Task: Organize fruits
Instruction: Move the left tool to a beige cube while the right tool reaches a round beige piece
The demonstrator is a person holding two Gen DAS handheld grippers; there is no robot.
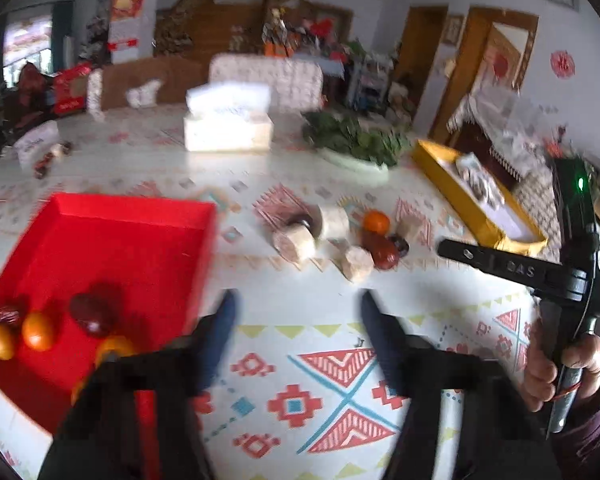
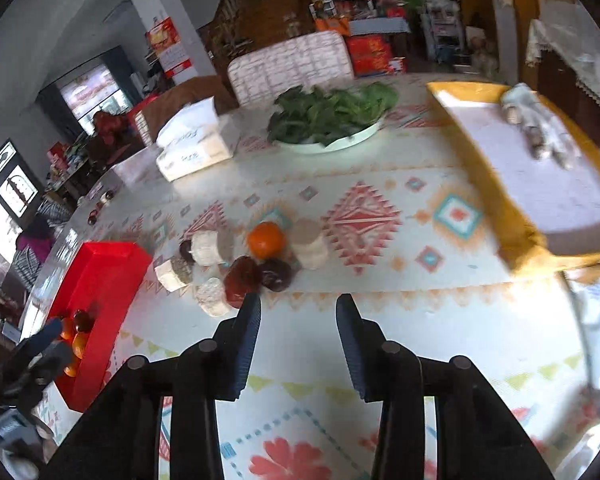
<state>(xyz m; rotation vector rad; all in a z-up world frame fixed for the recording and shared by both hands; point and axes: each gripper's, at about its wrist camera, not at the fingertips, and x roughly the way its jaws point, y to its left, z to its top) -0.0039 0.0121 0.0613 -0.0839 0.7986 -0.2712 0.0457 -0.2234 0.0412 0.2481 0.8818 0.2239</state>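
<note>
we are mid-sort with both grippers, left (image 1: 296,300) and right (image 2: 298,304), wide and empty, so next we likely reach for the orange (image 2: 265,239) and carry it to the red tray (image 1: 140,216).

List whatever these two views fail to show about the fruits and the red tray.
- Left wrist view: the left tongs cover part of the red tray and one orange fruit.
- Right wrist view: the tray's inside is mostly hidden by its own wall.
- Both views: motion blur; the pale cylinders cannot be identified.
</note>
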